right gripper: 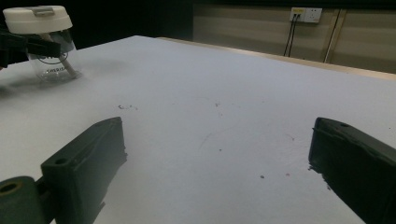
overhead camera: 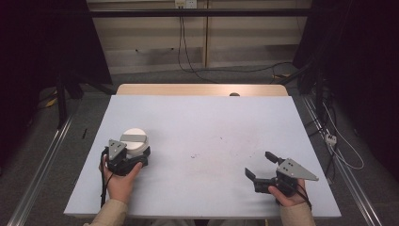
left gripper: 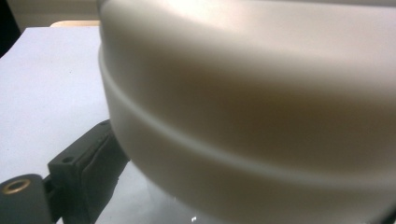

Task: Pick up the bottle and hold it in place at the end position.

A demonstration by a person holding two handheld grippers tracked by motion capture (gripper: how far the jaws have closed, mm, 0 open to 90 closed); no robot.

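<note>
- High view: the desk [overhead camera: 202,141] carries a pale sheet, with a strip of bare wood along its far edge.
- A jar [overhead camera: 135,142] with a white lid stands near the desk's left edge, about midway between front and back.
- The left gripper [overhead camera: 136,157] sits at the jar's near side, a hand [overhead camera: 121,181] behind it, and its jaws reach around the jar's lower part.
- Left gripper view: the lid [left gripper: 252,93] looms very close and one jaw lies against the clear body beneath it; the other jaw is hidden, so I cannot tell whether the jar is clamped.
- The right gripper [overhead camera: 260,165] rests near the front right corner, well apart from the jar, jaws spread wide with nothing between them.
- Right gripper view: both jaws stand far apart over bare sheet, with faint dark specks [right gripper: 217,105] ahead; the jar [right gripper: 44,42] shows far off at upper left, clear below its lid, with a pale stick leaning inside.
</note>
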